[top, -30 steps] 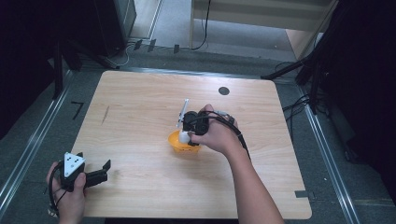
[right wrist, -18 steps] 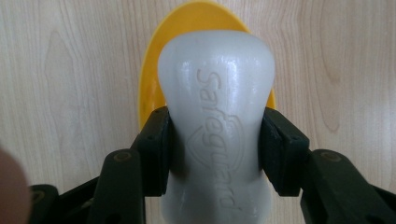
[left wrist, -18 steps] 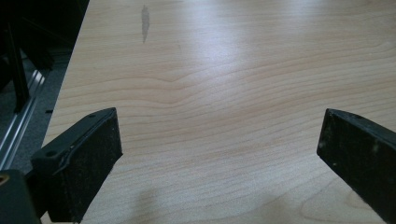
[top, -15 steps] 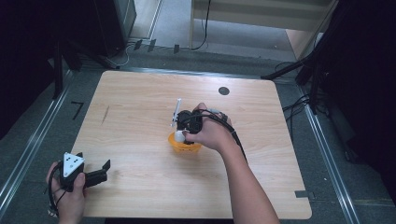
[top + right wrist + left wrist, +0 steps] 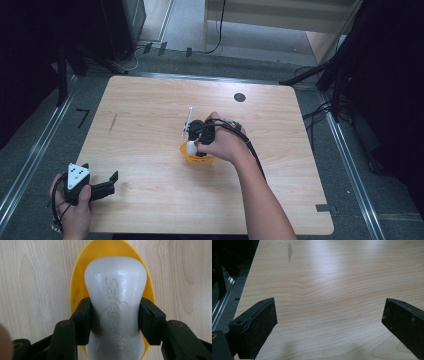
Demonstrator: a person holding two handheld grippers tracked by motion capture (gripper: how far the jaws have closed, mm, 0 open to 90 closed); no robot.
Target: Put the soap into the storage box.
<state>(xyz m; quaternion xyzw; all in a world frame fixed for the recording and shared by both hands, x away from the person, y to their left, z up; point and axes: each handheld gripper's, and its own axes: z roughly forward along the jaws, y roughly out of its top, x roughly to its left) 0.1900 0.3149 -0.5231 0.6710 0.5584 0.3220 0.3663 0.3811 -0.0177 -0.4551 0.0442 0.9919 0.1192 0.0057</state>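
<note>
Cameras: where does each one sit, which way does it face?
High view: above the person's side, looking forward and down on the wooden table; both forearms, left gripper, right gripper.
Left gripper view: on that gripper, facing bare tabletop; jaws apart.
Right gripper view: looking down on the white soap bar over the yellow dish; jaws flank it.
Shared: high and right views show soap and dish.
</note>
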